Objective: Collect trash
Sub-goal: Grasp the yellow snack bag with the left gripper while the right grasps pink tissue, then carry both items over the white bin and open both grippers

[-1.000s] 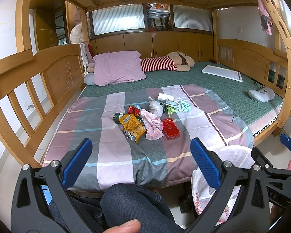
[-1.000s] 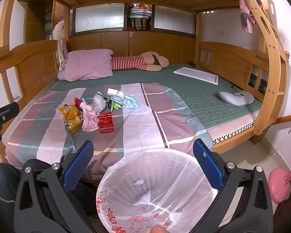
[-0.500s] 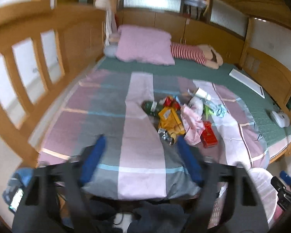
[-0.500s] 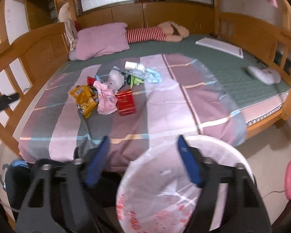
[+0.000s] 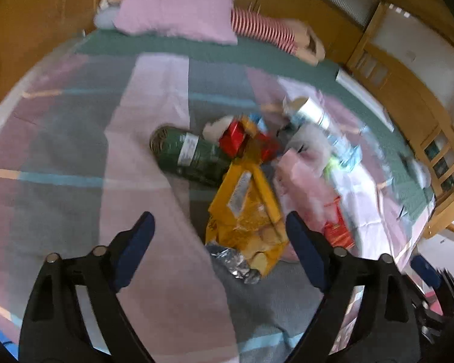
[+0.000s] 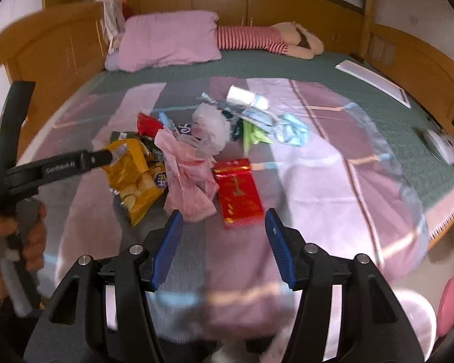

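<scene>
A heap of trash lies on the striped blanket (image 6: 317, 157): a yellow chip bag (image 5: 248, 211), a green can (image 5: 190, 154), a crumpled pink plastic bag (image 6: 187, 178), a red packet (image 6: 239, 193), a white bottle (image 6: 245, 96) and blue wrappers (image 6: 290, 127). My left gripper (image 5: 218, 223) hovers just short of the chip bag; its jaws are opening and the pads touch nothing. In the right wrist view the left gripper (image 6: 63, 166) reaches over the chip bag (image 6: 136, 175) from the left. My right gripper (image 6: 224, 214) is open, with the red packet just ahead of its fingertips.
A pink pillow (image 6: 166, 42) and a striped plush toy (image 6: 257, 39) lie at the head of the bed. A white board (image 6: 375, 81) and a white device (image 6: 442, 148) sit on the right. Wooden rails surround the bed. A white-lined bin (image 6: 408, 317) stands below right.
Both grippers have swung forward and down over the bed towards the trash heap. Their jaws stand narrower than a second ago. The bin has slid out from between the right fingers.
</scene>
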Demonstrator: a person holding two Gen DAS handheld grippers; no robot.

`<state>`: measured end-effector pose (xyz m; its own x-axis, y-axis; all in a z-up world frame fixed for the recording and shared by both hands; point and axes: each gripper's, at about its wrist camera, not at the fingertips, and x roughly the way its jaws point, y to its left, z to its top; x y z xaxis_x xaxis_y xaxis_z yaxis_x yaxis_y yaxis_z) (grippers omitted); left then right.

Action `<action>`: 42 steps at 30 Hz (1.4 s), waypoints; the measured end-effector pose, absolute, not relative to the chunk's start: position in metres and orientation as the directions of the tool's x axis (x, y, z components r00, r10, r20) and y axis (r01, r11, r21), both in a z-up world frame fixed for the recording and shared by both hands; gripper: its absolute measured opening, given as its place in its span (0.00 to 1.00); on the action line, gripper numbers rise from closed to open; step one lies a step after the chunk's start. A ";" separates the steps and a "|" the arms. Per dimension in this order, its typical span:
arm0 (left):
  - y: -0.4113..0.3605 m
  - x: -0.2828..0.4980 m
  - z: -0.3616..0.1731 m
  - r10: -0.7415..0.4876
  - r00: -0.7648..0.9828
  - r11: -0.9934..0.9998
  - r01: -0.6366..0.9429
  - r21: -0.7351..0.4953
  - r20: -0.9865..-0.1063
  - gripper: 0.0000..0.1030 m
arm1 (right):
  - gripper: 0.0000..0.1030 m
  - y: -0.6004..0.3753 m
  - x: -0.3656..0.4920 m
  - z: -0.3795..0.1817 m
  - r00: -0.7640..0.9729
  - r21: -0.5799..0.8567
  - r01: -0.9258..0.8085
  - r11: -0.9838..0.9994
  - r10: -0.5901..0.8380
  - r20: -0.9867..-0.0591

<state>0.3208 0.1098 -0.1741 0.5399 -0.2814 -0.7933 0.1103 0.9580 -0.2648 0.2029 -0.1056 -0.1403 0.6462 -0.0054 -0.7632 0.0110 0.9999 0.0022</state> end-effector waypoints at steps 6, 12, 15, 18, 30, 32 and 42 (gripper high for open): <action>0.118 0.345 -0.208 -0.370 0.414 0.927 0.103 -0.361 -0.832 0.25 | 0.55 -0.073 0.264 -0.177 0.599 -0.044 -0.051 0.998 -0.005 -0.800; 0.121 0.341 -0.192 -0.347 0.469 0.936 0.124 -0.329 -0.812 0.16 | 0.06 -0.065 0.285 -0.201 0.546 0.026 -0.063 0.998 0.056 -0.836; 0.121 0.337 -0.181 -0.329 0.490 0.944 0.147 -0.296 -0.807 0.16 | 0.04 -0.066 0.273 -0.195 0.558 0.060 -0.077 0.995 0.093 -0.824; 0.127 0.334 -0.173 -0.350 0.503 0.936 0.153 -0.317 -0.790 0.15 | 0.03 -0.068 0.249 -0.178 0.592 0.086 -0.093 0.992 0.124 -0.796; 0.152 0.284 -0.131 -0.384 0.623 0.921 0.204 -0.332 -0.682 0.14 | 0.03 -0.098 0.127 -0.079 0.725 0.165 -0.165 0.972 0.233 -0.648; 0.153 0.270 -0.123 -0.376 0.645 0.924 0.209 -0.319 -0.666 0.13 | 0.03 -0.108 0.108 -0.065 0.746 0.170 -0.156 0.973 0.229 -0.626; 0.104 0.155 -0.045 -0.491 0.691 0.871 0.376 -0.317 -0.530 0.12 | 0.03 -0.185 0.015 -0.034 0.805 0.121 -0.040 0.992 0.104 -0.585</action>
<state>0.1548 0.1042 -0.0452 0.6911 -0.4914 -0.5300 0.3759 0.8707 -0.3171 0.0155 -0.1848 -0.0345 0.8046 0.1036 -0.5847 -0.0402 0.9919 0.1206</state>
